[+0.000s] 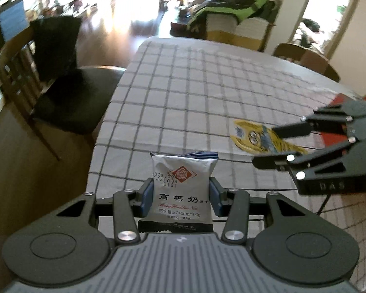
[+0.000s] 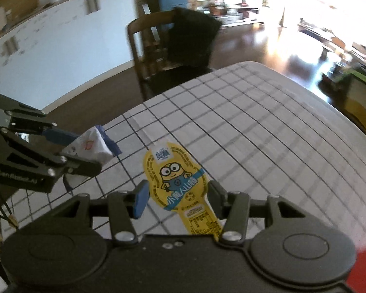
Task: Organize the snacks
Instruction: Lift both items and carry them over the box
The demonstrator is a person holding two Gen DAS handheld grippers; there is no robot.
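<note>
Currently both grippers are above the table with the checked cloth (image 1: 183, 92), each carrying a snack. Left gripper (image 1: 180, 196): blue pads pressed on either side of a white biscuit packet (image 1: 181, 190) with a red diamond logo and black Chinese print; the packet stands upright between the fingers, clear of the cloth. Right gripper (image 2: 178, 199): jaws closed on a yellow minion-print snack pack (image 2: 175, 178), held by its edges, narrow tab end toward the camera. In the left wrist view the right gripper sits at the right edge with the yellow pack between its fingers. A wooden chair (image 1: 48, 78) stands beside the table.
</note>
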